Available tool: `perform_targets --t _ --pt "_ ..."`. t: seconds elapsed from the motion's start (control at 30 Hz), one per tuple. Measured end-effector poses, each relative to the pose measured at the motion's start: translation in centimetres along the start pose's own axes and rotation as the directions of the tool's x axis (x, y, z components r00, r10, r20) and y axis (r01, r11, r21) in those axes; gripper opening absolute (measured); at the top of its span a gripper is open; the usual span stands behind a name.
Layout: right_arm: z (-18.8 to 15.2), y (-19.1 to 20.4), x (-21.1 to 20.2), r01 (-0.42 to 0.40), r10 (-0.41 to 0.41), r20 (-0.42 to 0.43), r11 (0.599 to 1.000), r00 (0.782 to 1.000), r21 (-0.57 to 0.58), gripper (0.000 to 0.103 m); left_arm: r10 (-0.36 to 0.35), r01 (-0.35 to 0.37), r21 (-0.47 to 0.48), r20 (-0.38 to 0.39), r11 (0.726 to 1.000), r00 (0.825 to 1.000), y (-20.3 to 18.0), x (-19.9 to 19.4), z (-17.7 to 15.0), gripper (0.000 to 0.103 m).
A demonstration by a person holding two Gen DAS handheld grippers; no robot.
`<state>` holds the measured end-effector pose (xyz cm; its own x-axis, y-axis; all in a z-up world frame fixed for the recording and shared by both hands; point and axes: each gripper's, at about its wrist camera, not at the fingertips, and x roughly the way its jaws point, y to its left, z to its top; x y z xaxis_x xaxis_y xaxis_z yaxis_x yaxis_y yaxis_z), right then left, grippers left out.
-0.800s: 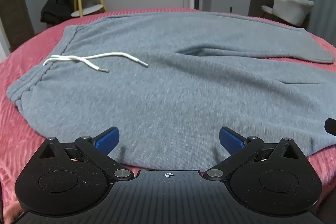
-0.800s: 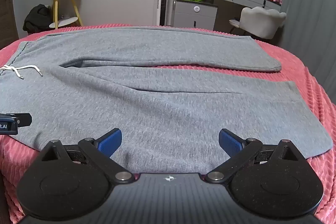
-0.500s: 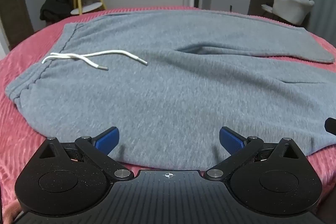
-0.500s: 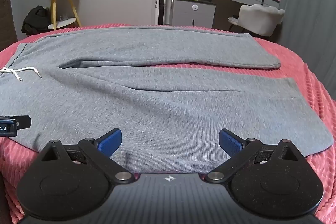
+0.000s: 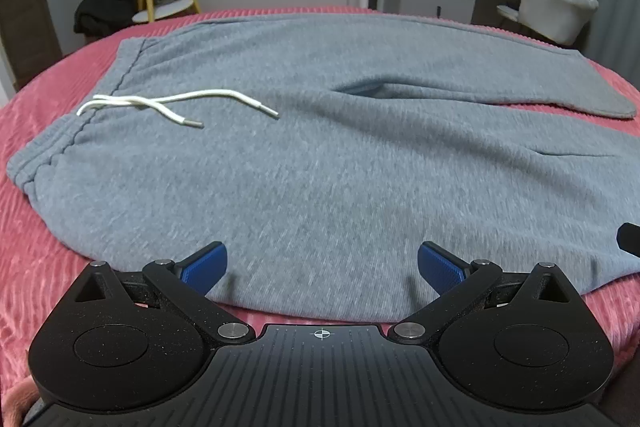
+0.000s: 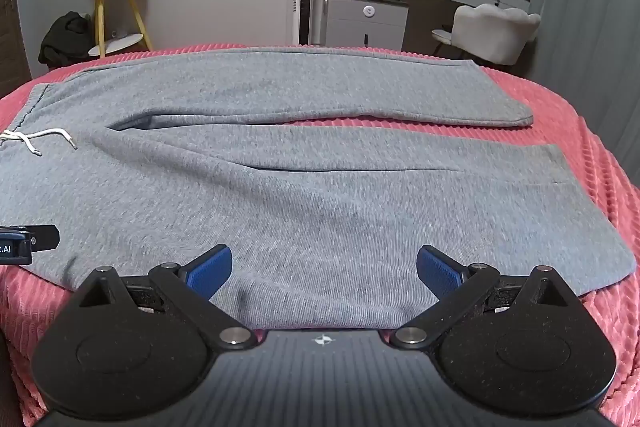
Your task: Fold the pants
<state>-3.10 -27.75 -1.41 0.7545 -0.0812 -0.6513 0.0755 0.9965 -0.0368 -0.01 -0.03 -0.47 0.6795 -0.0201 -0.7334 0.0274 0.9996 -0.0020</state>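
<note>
Since the earlier frames, both grippers have eased slightly toward the near edge of the pants; nothing else has shifted. Grey sweatpants (image 6: 304, 187) lie flat and unfolded across a pink ribbed bedspread (image 6: 592, 147), waistband to the left, both legs stretching right, a white drawstring (image 5: 168, 105) resting loose on the fabric. The left gripper (image 5: 322, 265) and right gripper (image 6: 324, 267) hover over the near hem, blue pads (image 6: 210, 269) spread wide, holding nothing.
</note>
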Motion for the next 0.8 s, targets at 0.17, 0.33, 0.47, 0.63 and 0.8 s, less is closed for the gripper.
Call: perform_targets --t 0.17,0.33,0.47,0.63,0.8 --pt "-0.03 -0.26 -0.06 -0.001 0.001 -0.001 1.000 1.000 0.006 0.099 0.001 -0.001 0.000 -0.009 1.000 1.000 -0.09 0.02 -0.04 0.103" --pt "0.02 -0.17 0.01 0.002 -0.002 -0.005 1.000 1.000 0.008 0.099 0.010 -0.010 0.001 -0.016 1.000 1.000 -0.11 0.10 -0.04 0.103" --pt "0.02 -0.18 0.02 0.003 -0.003 -0.005 1.000 1.000 0.008 0.099 0.012 -0.012 0.001 -0.020 1.000 1.000 0.00 0.14 0.03 0.103" --pt "0.00 -0.18 0.04 0.006 -0.006 -0.006 1.000 1.000 0.009 0.099 0.014 -0.014 -0.001 -0.023 1.000 1.000 0.17 0.19 0.02 0.103" --pt "-0.03 -0.20 0.03 0.007 -0.007 -0.006 1.000 1.000 0.011 0.099 0.018 -0.018 0.000 -0.027 1.000 0.999 0.14 0.22 0.00 0.103"
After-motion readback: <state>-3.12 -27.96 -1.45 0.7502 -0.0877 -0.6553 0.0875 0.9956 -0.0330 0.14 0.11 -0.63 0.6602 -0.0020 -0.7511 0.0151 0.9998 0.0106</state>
